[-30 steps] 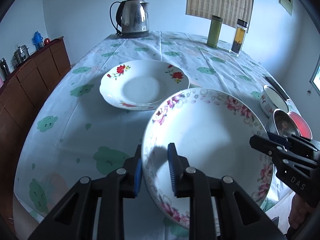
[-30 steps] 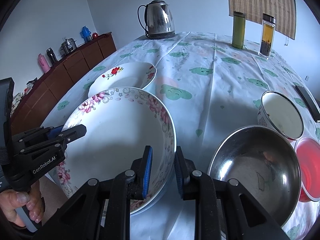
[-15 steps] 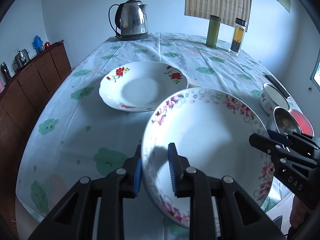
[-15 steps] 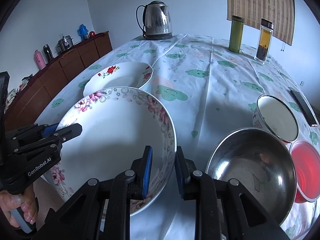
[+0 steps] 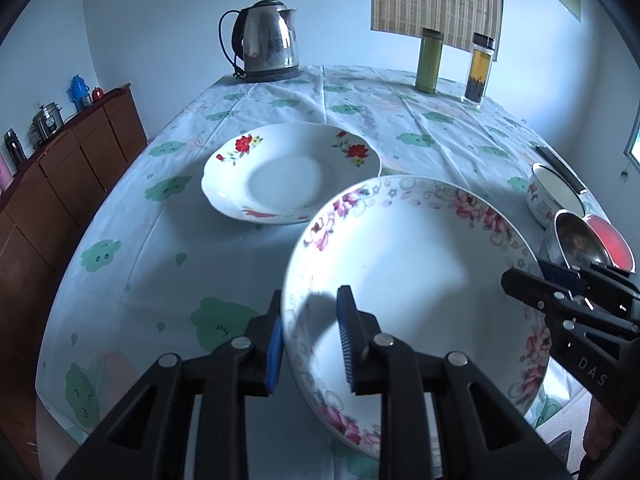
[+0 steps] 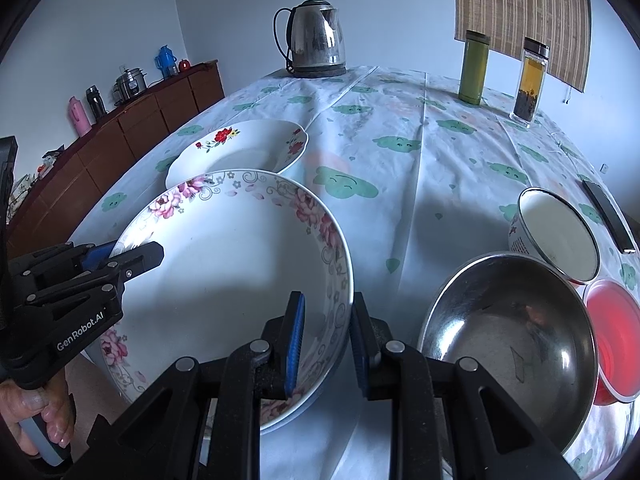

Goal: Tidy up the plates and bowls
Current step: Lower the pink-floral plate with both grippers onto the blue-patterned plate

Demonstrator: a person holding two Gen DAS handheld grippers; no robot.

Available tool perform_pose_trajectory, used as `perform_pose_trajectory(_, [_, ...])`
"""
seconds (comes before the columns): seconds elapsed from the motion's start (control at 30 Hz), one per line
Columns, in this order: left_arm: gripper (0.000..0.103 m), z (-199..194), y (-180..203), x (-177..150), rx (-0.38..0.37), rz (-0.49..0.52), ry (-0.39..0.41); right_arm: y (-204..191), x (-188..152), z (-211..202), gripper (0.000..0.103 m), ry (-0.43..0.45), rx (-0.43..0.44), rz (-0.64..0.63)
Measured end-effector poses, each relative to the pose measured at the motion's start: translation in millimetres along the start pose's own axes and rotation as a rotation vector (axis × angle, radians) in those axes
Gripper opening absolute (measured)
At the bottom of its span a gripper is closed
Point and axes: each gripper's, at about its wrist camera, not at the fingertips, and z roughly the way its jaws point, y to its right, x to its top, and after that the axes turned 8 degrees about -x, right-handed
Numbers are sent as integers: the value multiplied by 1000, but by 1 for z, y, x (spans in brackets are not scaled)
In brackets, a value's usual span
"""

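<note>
A large white plate with a pink flower rim (image 5: 416, 256) (image 6: 224, 256) is held above the table's near edge by both grippers. My left gripper (image 5: 310, 344) is shut on its left rim and shows at the left of the right wrist view (image 6: 120, 258). My right gripper (image 6: 326, 340) is shut on its right rim and shows at the right of the left wrist view (image 5: 560, 284). A second white plate with red flowers (image 5: 288, 172) (image 6: 240, 152) lies on the tablecloth just beyond.
A steel bowl (image 6: 508, 340), a white enamel bowl (image 6: 556, 236) and a red bowl (image 6: 612, 332) sit at the right. A kettle (image 5: 268, 44), a green flask (image 5: 430, 60), a glass jar (image 5: 478, 68) stand at the far end. A dark phone (image 6: 608, 216) lies right. A wooden sideboard (image 5: 64, 176) stands left.
The pink-rimmed plate has risen off the table with both grippers and both views have lifted a little. The other dishes have not moved.
</note>
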Motion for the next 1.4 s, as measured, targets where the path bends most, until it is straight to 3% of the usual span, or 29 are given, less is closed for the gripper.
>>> perform_pose_trajectory(0.57, [24, 4, 9, -3, 54, 52, 7, -3, 0, 4, 25, 3, -29, -28])
perform_pose_trajectory(1.4, [24, 3, 7, -4, 40, 40, 10, -8, -1, 3, 26, 4, -58, -64])
